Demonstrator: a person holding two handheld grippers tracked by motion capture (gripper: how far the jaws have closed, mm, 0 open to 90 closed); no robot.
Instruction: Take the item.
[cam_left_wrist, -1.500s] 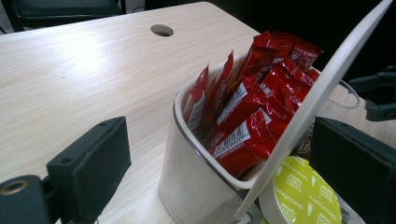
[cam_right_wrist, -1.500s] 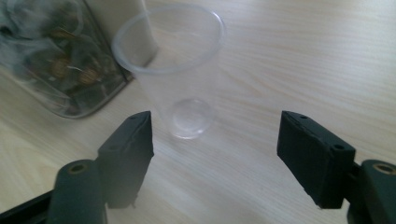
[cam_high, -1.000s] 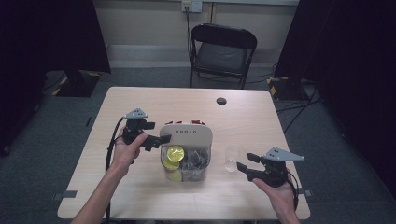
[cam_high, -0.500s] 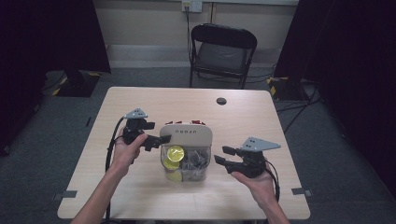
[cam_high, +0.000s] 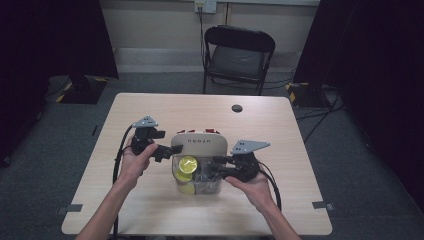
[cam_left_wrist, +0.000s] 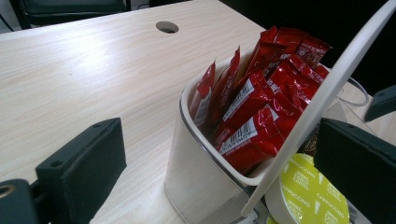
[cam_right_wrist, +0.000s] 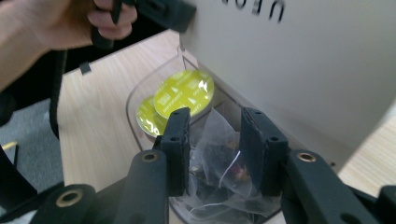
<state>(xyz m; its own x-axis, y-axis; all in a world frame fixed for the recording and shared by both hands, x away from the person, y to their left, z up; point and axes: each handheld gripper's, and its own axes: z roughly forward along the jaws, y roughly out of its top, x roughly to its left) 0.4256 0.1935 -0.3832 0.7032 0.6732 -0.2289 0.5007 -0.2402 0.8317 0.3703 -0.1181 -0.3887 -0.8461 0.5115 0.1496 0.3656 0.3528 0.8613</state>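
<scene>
- The right gripper (cam_right_wrist: 212, 149), its jaws just narrowed, is poised around a tea bag (cam_right_wrist: 219, 163) in the clear box (cam_high: 197, 175); the mesh could be torn or missed.
- Beyond, the lid (cam_high: 198, 144) is propped by the widely spread left gripper (cam_high: 167, 150); it could slip shut.

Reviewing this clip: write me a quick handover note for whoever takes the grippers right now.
Left gripper: jaws wide, one jaw against the edge of the lid, apparently propping it up.
Right gripper: over the front of the box. Its jaws have just been closing around a tea bag, and the pads are not yet pressing.
Things: red sachets in the back compartment, capsules and tea bags in front.
Done: lid raised, right gripper in place.
Left: grip the tea bag and lift it out, then probably lower the lid.
</scene>
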